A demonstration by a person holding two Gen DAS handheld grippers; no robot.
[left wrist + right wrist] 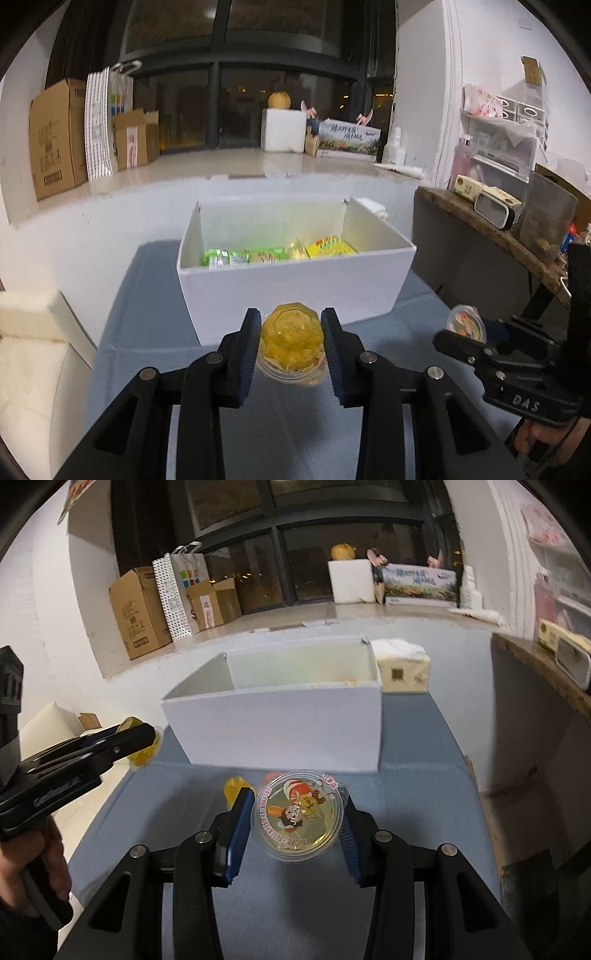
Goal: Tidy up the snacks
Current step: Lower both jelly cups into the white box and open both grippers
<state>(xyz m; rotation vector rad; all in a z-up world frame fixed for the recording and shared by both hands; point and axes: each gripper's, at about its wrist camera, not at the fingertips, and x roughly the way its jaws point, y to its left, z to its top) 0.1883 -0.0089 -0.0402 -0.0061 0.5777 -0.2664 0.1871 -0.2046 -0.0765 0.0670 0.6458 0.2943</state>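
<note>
My left gripper [291,332] is shut on a yellow jelly cup [292,338], held bottom-forward in front of the white box [295,291]. The box holds green snack packs [243,256], a yellow pack [330,247] and another jelly cup [298,249]. My right gripper [297,814] is shut on a second jelly cup [298,818], its printed lid facing the camera. It shows at the right of the left wrist view [466,325]. A loose yellow jelly cup [235,788] lies on the blue cloth [406,812] by the right gripper's left finger. The left gripper and its cup [142,755] show at the left.
A tissue pack [402,670] sits behind the box's right corner. A brown shelf [491,229] with clutter stands to the right. Cardboard boxes [55,136] and a white foam box [284,129] line the window ledge. A pale cushion [33,332] lies left of the table.
</note>
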